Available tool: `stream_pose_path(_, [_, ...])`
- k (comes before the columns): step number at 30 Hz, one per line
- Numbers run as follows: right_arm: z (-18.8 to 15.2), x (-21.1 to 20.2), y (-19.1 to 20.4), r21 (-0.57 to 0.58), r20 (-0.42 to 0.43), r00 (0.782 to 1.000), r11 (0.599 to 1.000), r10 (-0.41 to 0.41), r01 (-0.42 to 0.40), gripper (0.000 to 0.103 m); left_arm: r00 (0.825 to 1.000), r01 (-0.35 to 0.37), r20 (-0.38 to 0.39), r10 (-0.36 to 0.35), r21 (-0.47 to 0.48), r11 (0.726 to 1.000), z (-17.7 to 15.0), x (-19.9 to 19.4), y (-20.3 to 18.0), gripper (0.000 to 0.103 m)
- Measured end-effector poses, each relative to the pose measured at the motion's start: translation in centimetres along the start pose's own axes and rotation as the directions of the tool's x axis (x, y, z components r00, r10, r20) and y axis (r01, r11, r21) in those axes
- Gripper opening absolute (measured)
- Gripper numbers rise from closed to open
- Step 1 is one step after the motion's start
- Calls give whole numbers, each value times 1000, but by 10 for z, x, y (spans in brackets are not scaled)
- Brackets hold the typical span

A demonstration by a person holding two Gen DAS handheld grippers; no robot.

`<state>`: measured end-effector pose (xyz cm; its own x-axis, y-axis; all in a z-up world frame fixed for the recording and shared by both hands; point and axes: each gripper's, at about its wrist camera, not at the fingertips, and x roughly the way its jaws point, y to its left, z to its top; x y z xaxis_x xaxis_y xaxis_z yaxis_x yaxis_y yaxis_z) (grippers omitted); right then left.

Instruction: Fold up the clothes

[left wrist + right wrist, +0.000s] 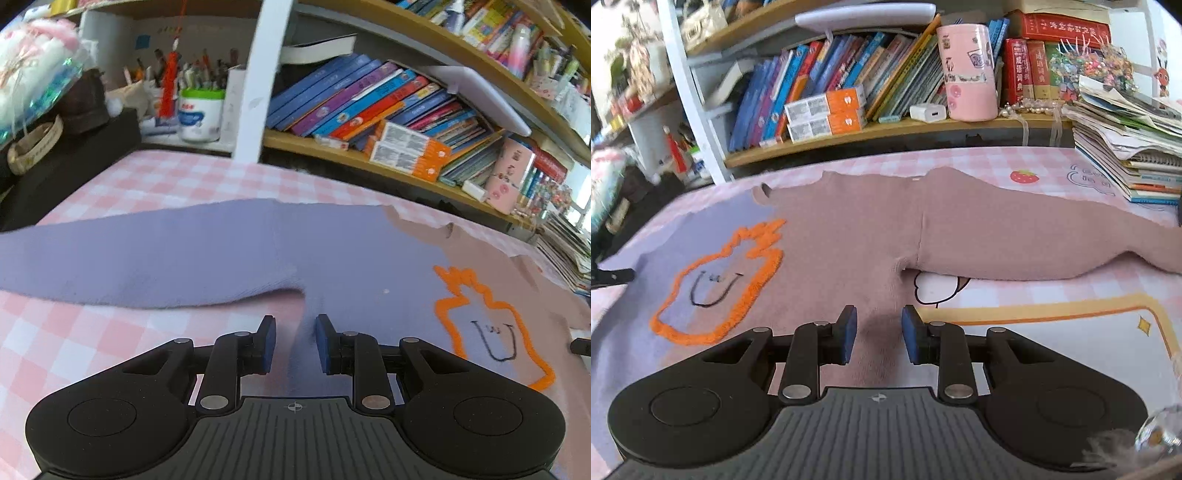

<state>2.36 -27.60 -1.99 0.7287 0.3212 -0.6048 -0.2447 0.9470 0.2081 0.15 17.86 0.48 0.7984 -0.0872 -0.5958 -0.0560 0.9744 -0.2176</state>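
Note:
A two-tone sweater lies flat, sleeves spread, on a pink checked cloth. Its lavender half [229,251] fills the left wrist view, its mauve half [857,229] the right wrist view. An orange embroidered outline with a smiling face [495,332] sits mid-chest and also shows in the right wrist view [720,280]. My left gripper [295,343] is open over the sweater's left side edge below the lavender sleeve [110,266]. My right gripper [875,334] is open over the right side edge below the mauve sleeve [1052,240]. Neither holds cloth.
Bookshelves with leaning books [369,99] stand right behind the table. A pen holder and jar [199,114] stand back left. A stack of books and papers [1134,140] sits at the table's right. The other gripper's tip [609,277] shows at the left edge.

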Motion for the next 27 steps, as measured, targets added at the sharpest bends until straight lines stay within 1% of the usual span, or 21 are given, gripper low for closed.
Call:
stream_pose_path(3, [1, 10, 2, -7, -9, 1000, 1000, -24, 24, 27, 1000, 4, -6, -4, -13, 1000, 1, 3, 2, 24])
stream_pose_path(4, [3, 12, 1, -5, -7, 1000, 1000, -26, 26, 25, 1000, 6, -5, -6, -12, 1000, 2, 4, 2, 24])
stream_pose_path(5, [4, 15, 1, -3, -6, 1000, 1000, -29, 29, 20, 1000, 10, -5, -10, -12, 1000, 2, 6, 1, 24])
stream_pose_path(6, [6, 17, 0, -1, -7, 999, 999, -34, 34, 10, 1000, 19, -3, -20, -18, 1000, 3, 8, 1, 19])
stream_pose_path(7, [9, 19, -1, 2, -8, 999, 999, -39, 39, 9, 1000, 29, -2, -29, -24, 999, 4, 9, 1, 18])
stream_pose_path(8, [10, 21, -3, 6, -7, 999, 999, -37, 37, 6, 999, 40, -2, -40, -34, 999, 5, 11, 2, 8])
stream_pose_path(9, [11, 22, -5, 10, -7, 999, 999, -35, 35, 6, 999, 49, -3, -49, -39, 998, 5, 13, 1, 5])
stream_pose_path(11, [13, 24, -7, 17, -2, 999, 999, -35, 35, 6, 998, 57, -4, -57, -40, 998, 5, 16, -1, 5])
stream_pose_path(16, [18, 31, -12, 33, 24, 998, 998, -63, 62, 6, 998, 59, -3, -59, -29, 998, 11, 25, -7, 5])
stream_pose_path(20, [25, 38, -12, 25, 27, 996, 996, -88, 87, 6, 998, 55, 0, -55, -26, 998, 15, 32, -10, 5])
stream_pose_path(27, [32, 48, -11, 14, 31, 994, 994, -107, 107, 6, 999, 47, -3, -47, -23, 999, 21, 38, -11, 5])
